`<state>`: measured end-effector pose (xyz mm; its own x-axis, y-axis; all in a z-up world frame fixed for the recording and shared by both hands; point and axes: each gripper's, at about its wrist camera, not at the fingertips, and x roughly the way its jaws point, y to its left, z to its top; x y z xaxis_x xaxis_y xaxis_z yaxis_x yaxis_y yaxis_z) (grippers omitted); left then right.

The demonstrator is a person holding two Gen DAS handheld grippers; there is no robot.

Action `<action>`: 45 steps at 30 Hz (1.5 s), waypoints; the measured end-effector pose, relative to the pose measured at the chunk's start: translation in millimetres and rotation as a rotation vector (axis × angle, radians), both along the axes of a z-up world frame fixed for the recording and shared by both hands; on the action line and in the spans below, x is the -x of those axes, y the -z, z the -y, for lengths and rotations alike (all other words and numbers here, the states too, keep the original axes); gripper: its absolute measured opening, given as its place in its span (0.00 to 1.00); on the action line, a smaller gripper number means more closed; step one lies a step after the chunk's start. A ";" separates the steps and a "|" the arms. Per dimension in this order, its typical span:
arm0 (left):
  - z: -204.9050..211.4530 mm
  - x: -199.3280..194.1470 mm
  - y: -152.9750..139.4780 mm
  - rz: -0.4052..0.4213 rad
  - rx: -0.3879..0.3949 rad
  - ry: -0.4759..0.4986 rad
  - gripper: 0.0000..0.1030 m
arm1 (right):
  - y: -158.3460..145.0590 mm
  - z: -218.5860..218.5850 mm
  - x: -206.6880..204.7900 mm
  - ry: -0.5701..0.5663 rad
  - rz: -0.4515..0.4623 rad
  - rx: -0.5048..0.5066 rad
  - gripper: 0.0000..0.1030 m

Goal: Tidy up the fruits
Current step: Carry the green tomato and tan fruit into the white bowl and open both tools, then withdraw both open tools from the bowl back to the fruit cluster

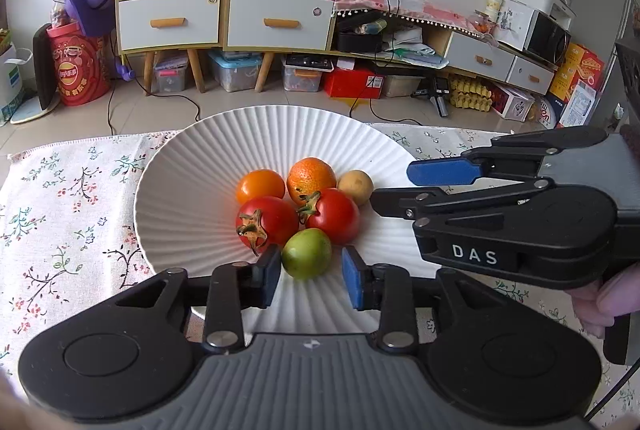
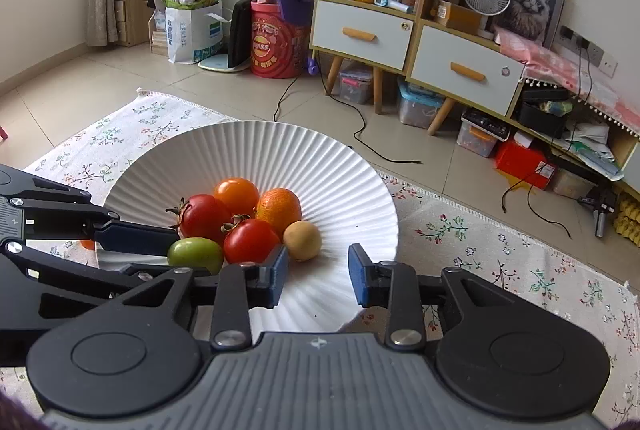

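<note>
Six fruits sitting clustered in white plate on floral cloth, left hand-held gripper hovering released around green fruit, right hand-held gripper hovering released, empty, beside tan fruit

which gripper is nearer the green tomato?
Left. The left gripper has the green tomato between its open fingers, with gaps on both sides. The right gripper is open over bare plate, further along beside the small yellowish fruit.
</note>
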<state>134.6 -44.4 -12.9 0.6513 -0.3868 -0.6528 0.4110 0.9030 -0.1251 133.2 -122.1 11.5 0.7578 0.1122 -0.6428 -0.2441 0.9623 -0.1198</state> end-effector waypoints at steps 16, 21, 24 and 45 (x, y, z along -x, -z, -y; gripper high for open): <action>-18.2 22.8 -23.0 0.016 -0.035 0.025 0.52 | -19.2 -5.4 29.5 0.058 -0.034 -0.031 0.55; -29.9 29.7 -26.5 0.013 -0.049 0.025 0.59 | -21.6 -8.9 39.7 0.070 -0.045 -0.023 0.62; -36.7 35.3 -27.7 0.008 -0.048 0.022 0.64 | -20.5 -10.7 45.3 0.080 -0.063 -0.026 0.65; -69.2 59.7 -11.7 -0.059 -0.045 -0.009 0.92 | 7.8 -15.4 86.9 0.082 -0.204 -0.124 0.81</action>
<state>74.8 24.8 -1.2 0.6144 -0.3506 -0.7068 0.3961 0.9118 -0.1079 46.3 -106.7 3.7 0.6237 0.1438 -0.7683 -0.1720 0.9841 0.0446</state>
